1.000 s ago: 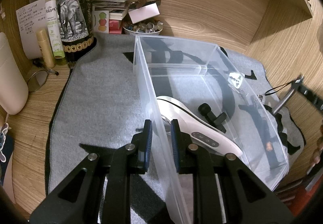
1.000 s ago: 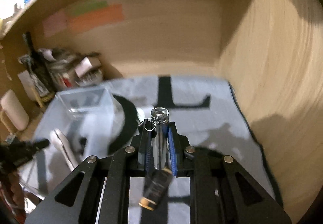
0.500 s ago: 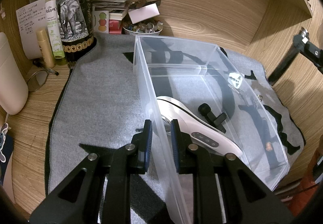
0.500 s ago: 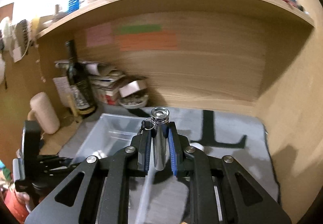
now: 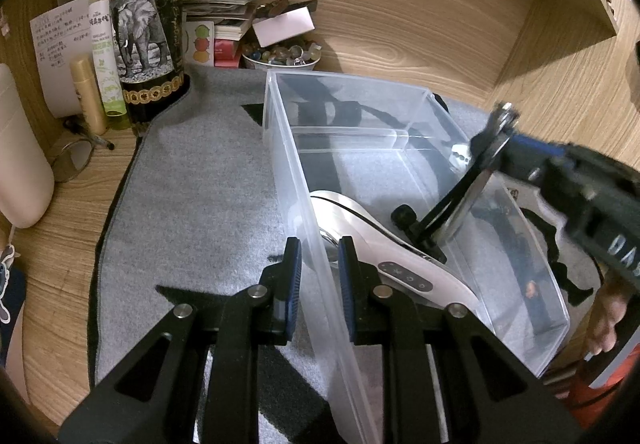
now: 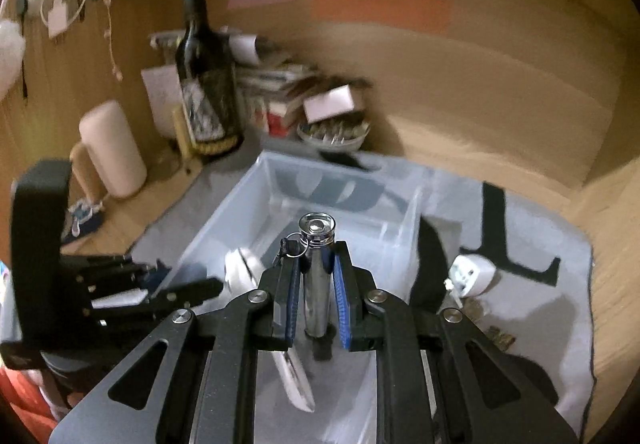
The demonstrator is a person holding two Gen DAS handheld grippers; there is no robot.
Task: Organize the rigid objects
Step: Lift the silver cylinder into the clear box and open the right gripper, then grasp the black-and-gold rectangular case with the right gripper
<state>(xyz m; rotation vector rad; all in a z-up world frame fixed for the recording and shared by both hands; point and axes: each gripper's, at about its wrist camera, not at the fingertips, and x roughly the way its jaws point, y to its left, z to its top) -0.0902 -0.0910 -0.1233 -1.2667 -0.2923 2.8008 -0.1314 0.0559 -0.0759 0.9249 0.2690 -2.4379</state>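
The left gripper [image 5: 318,264] straddles the near part of the left wall of the clear plastic bin [image 5: 288,164], one finger outside and one inside, closed to a narrow gap with the thin wall between the pads; whether the pads actually press it cannot be told. Just inside that wall a white handheld device [image 5: 396,264] with a dark button panel lies along the bin floor, and a small black part [image 5: 416,226] lies beside it toward the middle.

The right gripper [image 6: 316,276] is clamped on a shiny metal cylinder [image 6: 316,284], which stands upright between the blue pads with its capped end and a small ring above the fingertips. In the left wrist view the cylinder [image 5: 476,188] slants down over the bin's right wall into its interior.

The bin sits on a grey mat [image 5: 192,204] on a wooden desk. Outside the bin, near its far right corner, a white plug adapter [image 6: 472,272] lies on the mat. At the mat's far left corner stands a dark wine bottle [image 5: 146,24] with an elephant label, and a bowl of small glass pieces [image 5: 280,56] sits behind the bin.
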